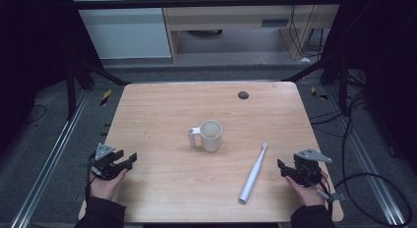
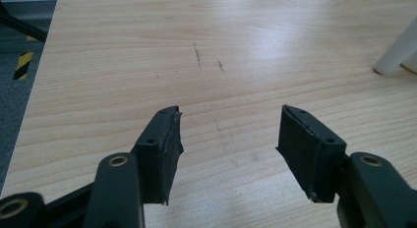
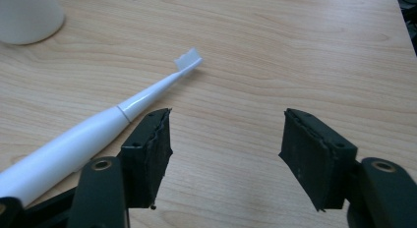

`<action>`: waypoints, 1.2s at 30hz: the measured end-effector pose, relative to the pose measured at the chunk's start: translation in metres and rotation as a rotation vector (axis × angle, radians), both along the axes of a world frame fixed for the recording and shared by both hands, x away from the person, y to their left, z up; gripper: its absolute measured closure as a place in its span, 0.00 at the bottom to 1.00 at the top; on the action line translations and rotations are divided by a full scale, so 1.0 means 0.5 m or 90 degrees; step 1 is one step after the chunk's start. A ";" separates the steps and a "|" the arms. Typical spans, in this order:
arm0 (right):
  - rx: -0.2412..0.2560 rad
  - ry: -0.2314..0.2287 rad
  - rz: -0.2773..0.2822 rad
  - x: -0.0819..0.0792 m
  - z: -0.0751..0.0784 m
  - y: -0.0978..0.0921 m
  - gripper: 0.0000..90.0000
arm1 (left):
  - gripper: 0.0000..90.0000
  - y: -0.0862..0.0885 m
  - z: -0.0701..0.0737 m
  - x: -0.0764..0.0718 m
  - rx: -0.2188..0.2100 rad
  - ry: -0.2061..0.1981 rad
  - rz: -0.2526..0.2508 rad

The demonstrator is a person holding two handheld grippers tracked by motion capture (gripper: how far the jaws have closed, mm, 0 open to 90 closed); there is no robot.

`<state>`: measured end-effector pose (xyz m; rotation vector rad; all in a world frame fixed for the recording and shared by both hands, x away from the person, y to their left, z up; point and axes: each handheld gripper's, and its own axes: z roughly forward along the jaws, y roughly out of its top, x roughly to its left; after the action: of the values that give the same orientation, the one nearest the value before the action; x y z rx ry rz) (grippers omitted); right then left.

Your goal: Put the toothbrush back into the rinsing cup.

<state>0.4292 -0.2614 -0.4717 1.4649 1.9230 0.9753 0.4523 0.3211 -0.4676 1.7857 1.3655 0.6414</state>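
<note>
White and glossy, the electric toothbrush (image 1: 253, 173) lies flat just beside the gaping, empty right gripper (image 1: 284, 167), likely light, stiff and slippery, best pinched at its thick handle; left gripper (image 1: 129, 160) equally agape.

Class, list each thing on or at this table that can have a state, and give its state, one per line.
Mug: upright, looks empty, handle toward the left gripper's side.
Electric toothbrush: lying flat, brush head pointing away from the person, untouched.
Left gripper: jaws open, holding nothing.
Right gripper: jaws open, holding nothing, beside the toothbrush.
</note>
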 end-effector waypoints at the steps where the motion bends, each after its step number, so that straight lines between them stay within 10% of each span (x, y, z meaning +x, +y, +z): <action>1: -0.004 -0.002 0.003 0.000 0.001 0.003 0.42 | 0.45 0.000 0.000 0.000 0.000 0.000 0.000; 36: -0.001 0.038 0.074 0.068 -0.020 0.088 0.93 | 0.49 -0.011 -0.005 0.008 0.015 -0.003 -0.011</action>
<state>0.4630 -0.2175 -0.4817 1.4087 2.0707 0.9912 0.4560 0.3158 -0.4701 1.8123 1.3431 0.6549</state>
